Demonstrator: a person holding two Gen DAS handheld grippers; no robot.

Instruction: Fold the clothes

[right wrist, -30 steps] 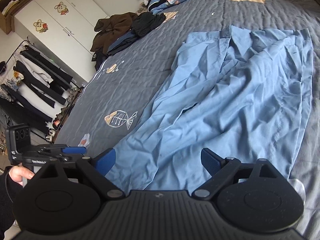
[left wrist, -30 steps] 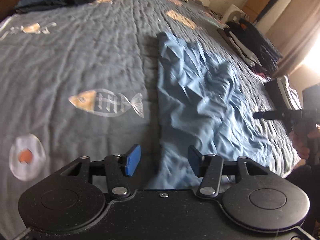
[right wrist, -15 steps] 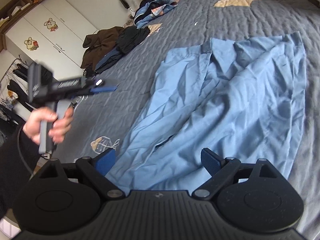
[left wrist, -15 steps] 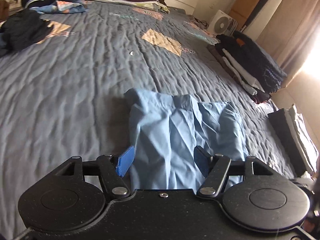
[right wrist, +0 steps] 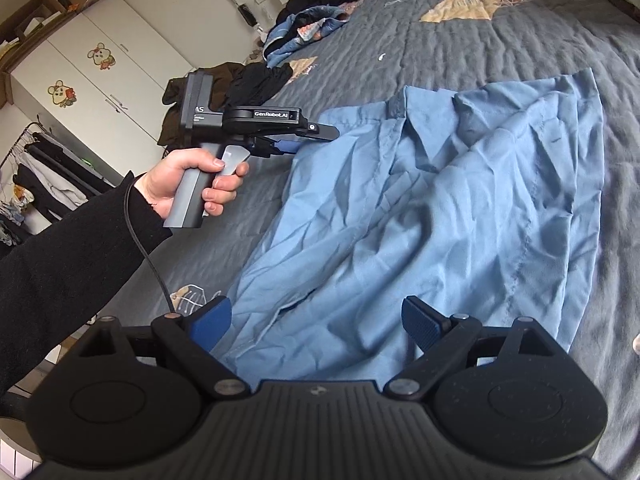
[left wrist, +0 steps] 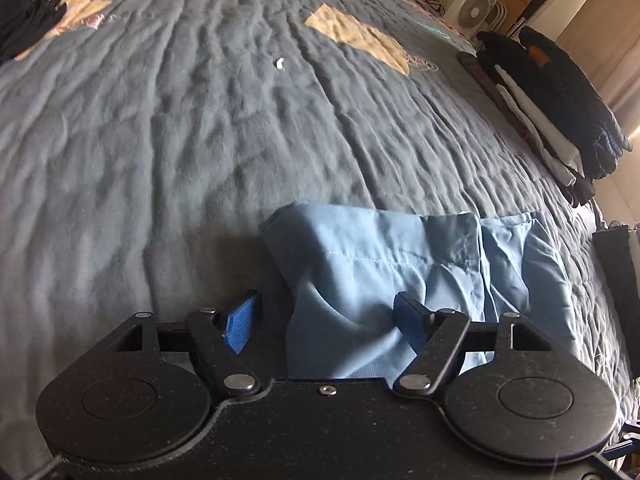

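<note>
Left gripper (left wrist: 322, 322) hangs over the far corner of the blue shirt (right wrist: 440, 208), and its jaws are opening; the cloth edge lies between the blue pads, but they do not press on it. From the right wrist view a hand (right wrist: 192, 184) with a black sleeve (right wrist: 68, 248) holds this gripper by its grey handle, beside the shirt's collar end. Right gripper (right wrist: 316, 326) has its jaws wide apart above the near hem of the shirt and holds nothing. The shirt lies spread and wrinkled on the grey bed cover (left wrist: 180, 120), which carries printed patches. Further out, a stack of folded clothes (left wrist: 548, 92) sits at the bed's edge, dark clothes (right wrist: 260, 80) lie in a heap, and a white wardrobe (right wrist: 100, 80) stands behind.
</note>
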